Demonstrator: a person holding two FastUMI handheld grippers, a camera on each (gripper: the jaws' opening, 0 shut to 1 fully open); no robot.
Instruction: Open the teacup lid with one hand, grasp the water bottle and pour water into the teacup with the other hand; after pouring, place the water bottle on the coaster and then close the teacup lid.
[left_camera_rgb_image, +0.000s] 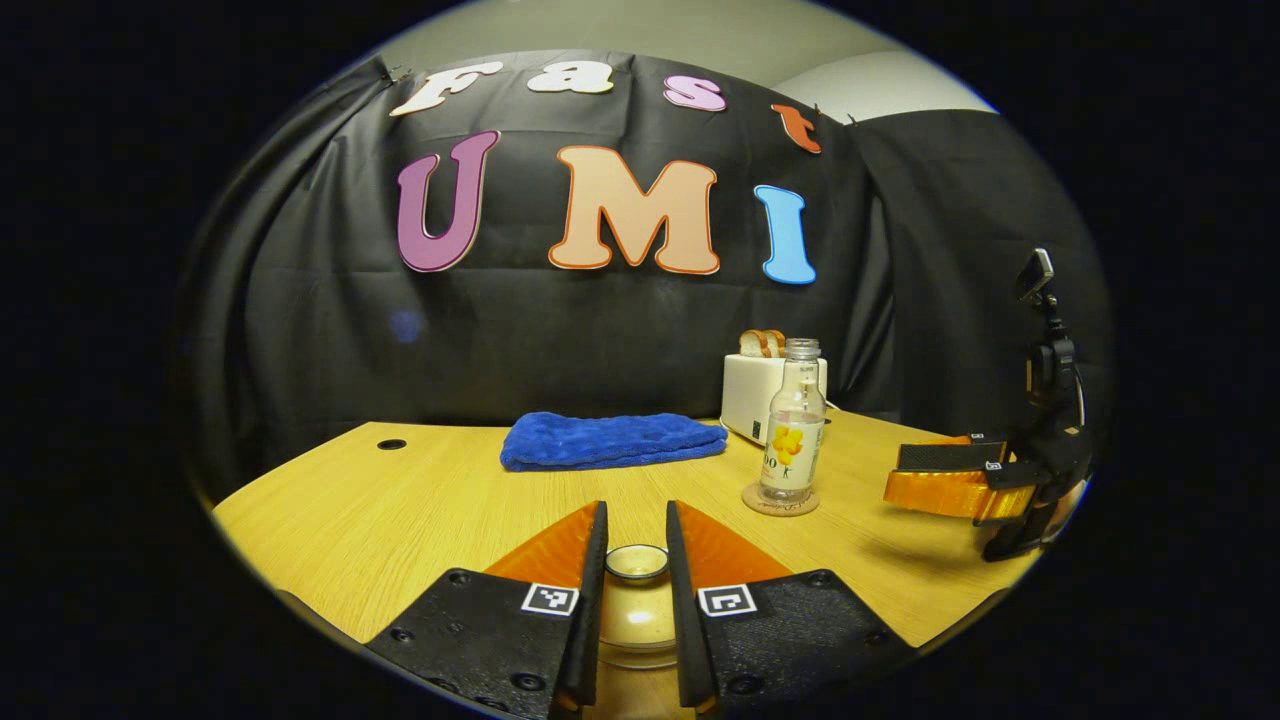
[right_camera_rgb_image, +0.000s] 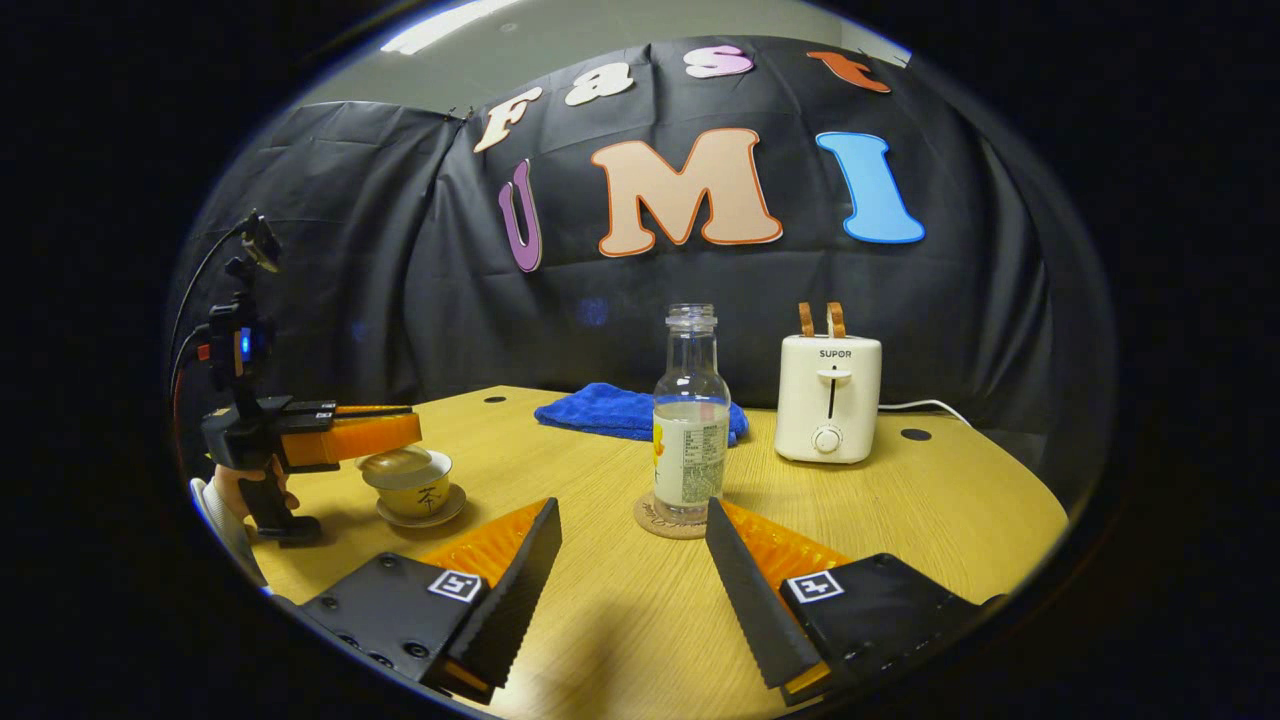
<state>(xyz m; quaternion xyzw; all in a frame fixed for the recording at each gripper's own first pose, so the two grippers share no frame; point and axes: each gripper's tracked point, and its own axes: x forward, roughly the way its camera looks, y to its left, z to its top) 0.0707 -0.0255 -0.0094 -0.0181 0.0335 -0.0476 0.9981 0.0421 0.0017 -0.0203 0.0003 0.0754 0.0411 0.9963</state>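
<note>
My left gripper (left_camera_rgb_image: 636, 508) is shut on the knob of the teacup lid (left_camera_rgb_image: 637, 562), which sits between its fingers. In the right gripper view, that left gripper (right_camera_rgb_image: 415, 422) holds the lid (right_camera_rgb_image: 393, 461) right at the mouth of the teacup (right_camera_rgb_image: 415, 492). The cup stands on a saucer (right_camera_rgb_image: 422, 518); I cannot tell whether the lid rests on the rim. The uncapped water bottle (right_camera_rgb_image: 690, 430) stands upright on the round coaster (right_camera_rgb_image: 650, 523), just beyond my open right gripper (right_camera_rgb_image: 631, 505). From the left gripper view, the bottle (left_camera_rgb_image: 793, 435) stands left of the right gripper (left_camera_rgb_image: 895, 475).
A folded blue towel (left_camera_rgb_image: 612, 440) lies at the back of the wooden table (left_camera_rgb_image: 400, 500). A white toaster (right_camera_rgb_image: 828, 400) with bread slices stands behind and to the right of the bottle, its cable running off right. A hand (right_camera_rgb_image: 235, 490) holds the left gripper near the table's left edge.
</note>
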